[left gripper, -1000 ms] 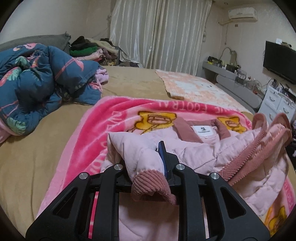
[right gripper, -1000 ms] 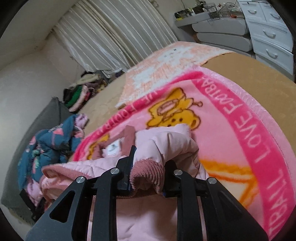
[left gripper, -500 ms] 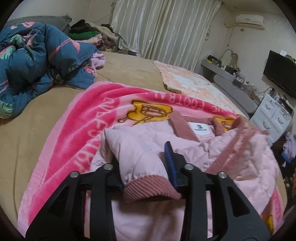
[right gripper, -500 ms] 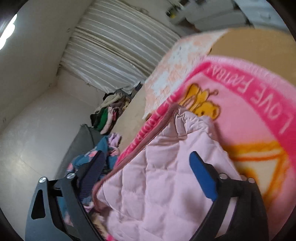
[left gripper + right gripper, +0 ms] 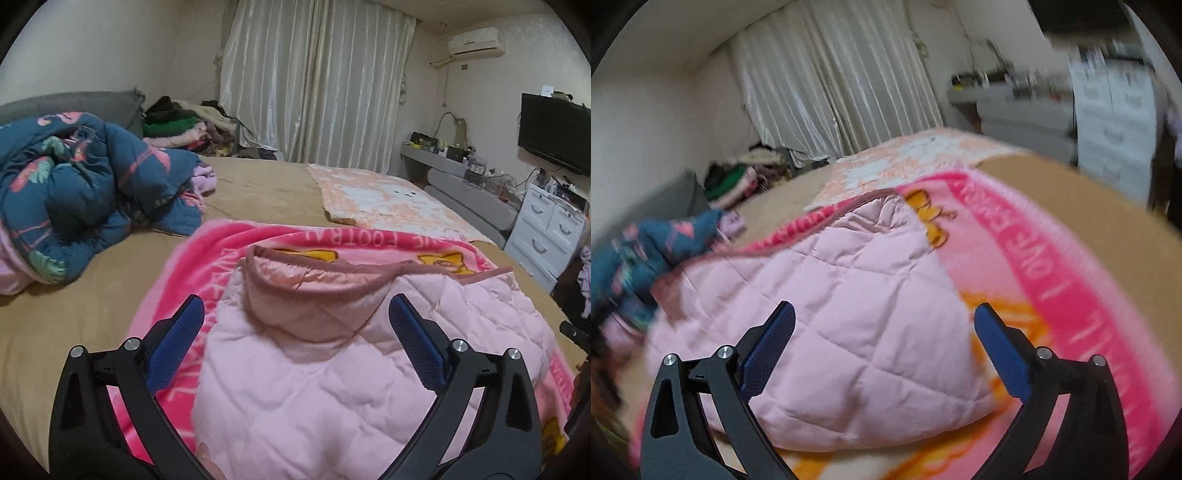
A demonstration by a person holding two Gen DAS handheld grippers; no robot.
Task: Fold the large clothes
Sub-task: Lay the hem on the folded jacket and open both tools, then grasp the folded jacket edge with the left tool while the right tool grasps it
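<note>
While the tan bed (image 5: 258, 192) took up most of both views, a bright pink cartoon blanket (image 5: 229, 251) lay spread across its near part, and the pink quilted jacket (image 5: 332, 369) lay folded on top of that blanket, its darker pink trimmed edge turned toward the curtains (image 5: 314, 85). A blue flowered duvet (image 5: 74, 192) sat bunched at the left side of the bed, with a heap of clothes (image 5: 177, 125) behind it and a peach patterned mat (image 5: 376, 199) farther along the mattress. White drawers (image 5: 546, 229) stood closed at the right, so their contents could not be told. Just above the jacket hung the left gripper (image 5: 295, 314), blue pads (image 5: 177, 343) spread wide and gripping nothing. In the blurred right wrist view the right gripper (image 5: 884, 317) was likewise spread wide over the jacket's near corner, holding nothing.
</note>
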